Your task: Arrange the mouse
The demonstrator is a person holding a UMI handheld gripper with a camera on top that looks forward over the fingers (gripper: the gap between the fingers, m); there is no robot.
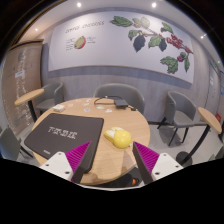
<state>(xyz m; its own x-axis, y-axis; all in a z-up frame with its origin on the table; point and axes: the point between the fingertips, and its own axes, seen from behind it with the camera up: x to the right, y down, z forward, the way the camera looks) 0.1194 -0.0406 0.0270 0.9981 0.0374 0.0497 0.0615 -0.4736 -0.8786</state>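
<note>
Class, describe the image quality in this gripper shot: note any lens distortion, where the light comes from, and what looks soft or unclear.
Gripper view: strong fisheye bending, so the round table edge and wall mural curve; ceiling spots give even, soft light; the yellow mouse beside the dark mat is small and slightly soft; the open gripper pads frame it.

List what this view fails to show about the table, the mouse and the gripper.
- Small yellow computer mouse, gripper view: too small to make out buttons or any cable.
- Black rectangular mat with white lettering: print too small to read.
- Round wooden table: near edge hidden behind the fingers.
- Gripper: open, nothing between the pads; its body is out of view.
</note>
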